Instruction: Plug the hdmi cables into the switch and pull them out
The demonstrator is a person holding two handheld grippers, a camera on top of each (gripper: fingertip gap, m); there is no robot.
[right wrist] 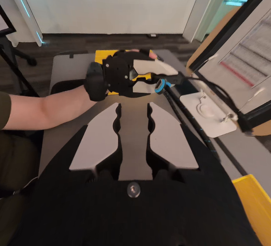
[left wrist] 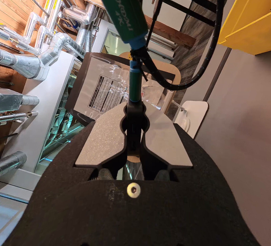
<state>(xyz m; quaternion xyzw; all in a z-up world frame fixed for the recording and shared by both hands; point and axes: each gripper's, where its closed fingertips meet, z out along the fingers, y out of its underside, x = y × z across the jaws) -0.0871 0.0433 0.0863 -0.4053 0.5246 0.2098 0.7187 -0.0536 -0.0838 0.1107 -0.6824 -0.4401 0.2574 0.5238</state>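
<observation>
Left wrist view
Left gripper (left wrist: 134,115): fingers clamped on a black plug body (left wrist: 133,123), held off the table and tilted.
Green sleeve (left wrist: 135,87): rises out of the clamped plug, blue collars at both ends.
Green HDMI connector (left wrist: 124,13): beyond the fingertips, blurred, lettered face toward camera, blue trim.
Braided black cable (left wrist: 196,76): loops to the right of the connector.
Thin black plug (left wrist: 159,3): copper-tipped, just right of the green connector.
Yellow bin (left wrist: 247,17): upper right.

Right wrist view
Right gripper (right wrist: 134,110): fingers spread wide, nothing between them (grey table (right wrist: 133,143) visible through the gap).
Left gripper (right wrist: 165,77): gloved hand (right wrist: 95,82) behind it, closed on a black plug; blue-collared connector (right wrist: 160,86) just below its fingertips.
White stand base (right wrist: 208,115): right, on the table.
Switch: cannot be identified.
</observation>
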